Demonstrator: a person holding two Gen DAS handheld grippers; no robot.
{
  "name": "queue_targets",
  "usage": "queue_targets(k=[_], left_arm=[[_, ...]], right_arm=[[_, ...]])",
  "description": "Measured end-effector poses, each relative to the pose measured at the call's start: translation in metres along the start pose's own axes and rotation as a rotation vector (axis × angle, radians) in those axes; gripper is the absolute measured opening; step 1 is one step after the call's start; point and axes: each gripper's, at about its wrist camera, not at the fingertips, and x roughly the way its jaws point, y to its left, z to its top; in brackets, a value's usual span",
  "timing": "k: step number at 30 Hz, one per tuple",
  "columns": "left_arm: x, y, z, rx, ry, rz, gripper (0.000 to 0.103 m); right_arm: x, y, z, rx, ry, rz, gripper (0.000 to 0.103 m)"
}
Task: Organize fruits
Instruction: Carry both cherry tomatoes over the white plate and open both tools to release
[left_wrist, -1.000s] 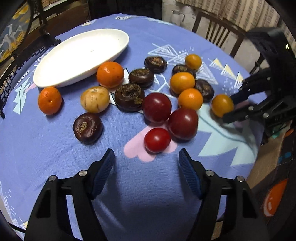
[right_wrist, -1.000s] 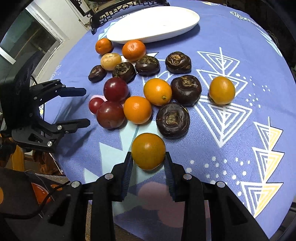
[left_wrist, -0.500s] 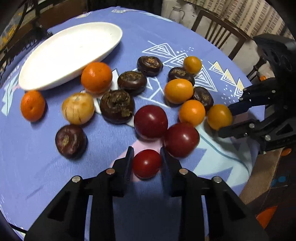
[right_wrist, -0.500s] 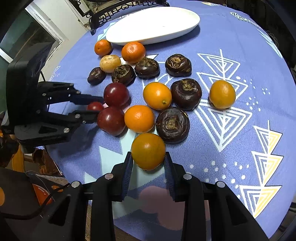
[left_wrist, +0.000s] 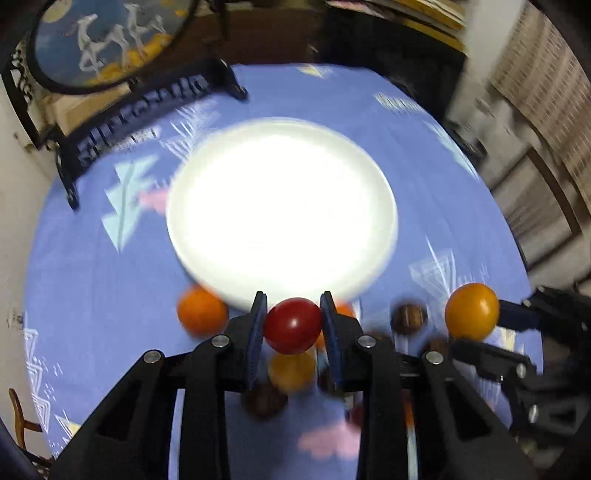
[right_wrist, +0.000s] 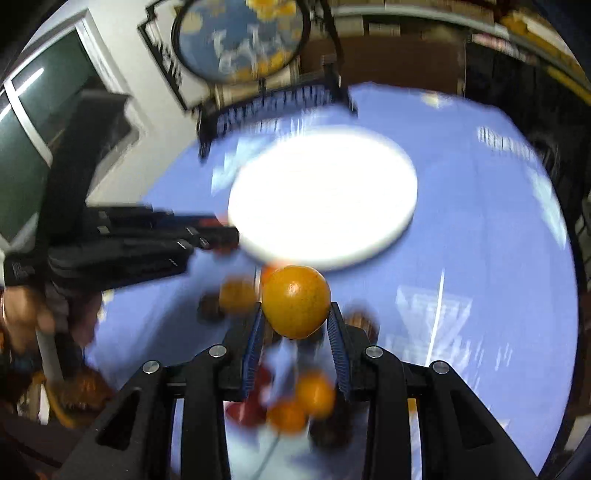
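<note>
Two grippers are seen carrying fruit at once. Largest first: the bench (left_wrist: 92, 280), under a blue patterned cloth, fills both views; the white oval plate (left_wrist: 280, 206) lies at frame centre, bare of fruit so far as the glare allows.

Change noted: a second ago the left gripper (left_wrist: 293, 325) stood released over the small red fruit (left_wrist: 293, 325); it is now clenched on it, and the fruit is raised clear of the cloth, just at the plate's lower rim in the left view. The right gripper (right_wrist: 295, 314), already clamped on the orange-yellow fruit (right_wrist: 295, 301) then, is likewise lifted toward the plate; the same pair shows at the right edge of the left view. Both views are blurred by motion.

Judged meaning: pick-up is done for both pieces; placing on the plate is what remains.

Count, now: one plate, two fruits held. Loose fruit beneath the grippers is too smeared to be counted reliably; orange, dark brown and red pieces are made out.
</note>
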Motion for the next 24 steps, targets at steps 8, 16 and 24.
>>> queue_targets(k=[8,16,24], left_arm=[[0.038,0.010,0.049,-0.050,0.028,0.093,0.029],[0.071,0.015,0.059,-0.032,0.076,0.121,0.029],[0.094,0.022,0.065,-0.045,0.112,0.133,0.029]], right_arm=[[0.028,-0.023,0.070,0.029,-0.064,-0.032,0.035],[0.069,-0.042,0.081,0.058,0.006,-0.032,0.035],[0.101,-0.049,0.089,0.059,0.058,-0.024,0.035]])
